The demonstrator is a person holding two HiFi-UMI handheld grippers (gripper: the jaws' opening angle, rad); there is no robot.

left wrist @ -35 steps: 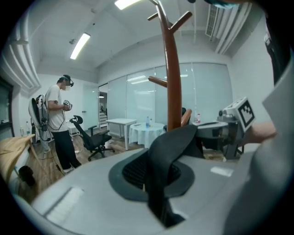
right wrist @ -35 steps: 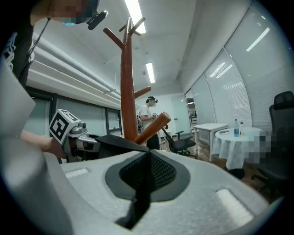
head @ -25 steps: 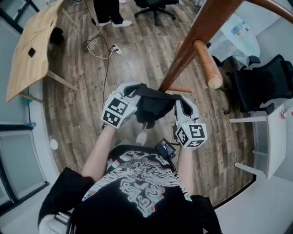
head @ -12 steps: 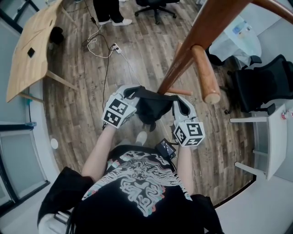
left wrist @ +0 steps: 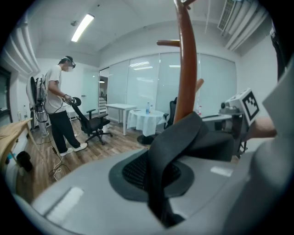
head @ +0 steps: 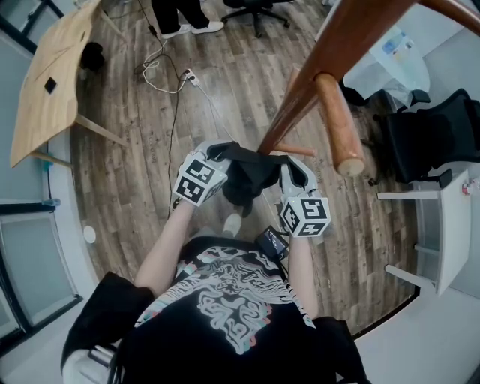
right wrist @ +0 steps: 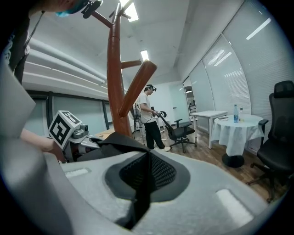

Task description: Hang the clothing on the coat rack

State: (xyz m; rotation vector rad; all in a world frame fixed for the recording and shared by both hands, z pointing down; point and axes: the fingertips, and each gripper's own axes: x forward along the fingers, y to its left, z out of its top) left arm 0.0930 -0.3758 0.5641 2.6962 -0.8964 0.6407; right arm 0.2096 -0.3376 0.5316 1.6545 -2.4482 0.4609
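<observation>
Nudged nearer the coat rack (head: 341, 37), my left gripper (head: 217, 154) and right gripper (head: 289, 168) stretch the black clothing (head: 244, 176) between them in the head view; only the left gripper view, then the right gripper view, show jaws pinched on its cloth.

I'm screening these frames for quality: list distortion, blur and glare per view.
Head view: fisheye bows the floor, lighting is even, and the coat rack peg looms large near the lens. Left gripper view: dark vignetted corners, black garment blurred up close, room behind sharper. Right gripper view: ceiling strip lights blown out.
</observation>
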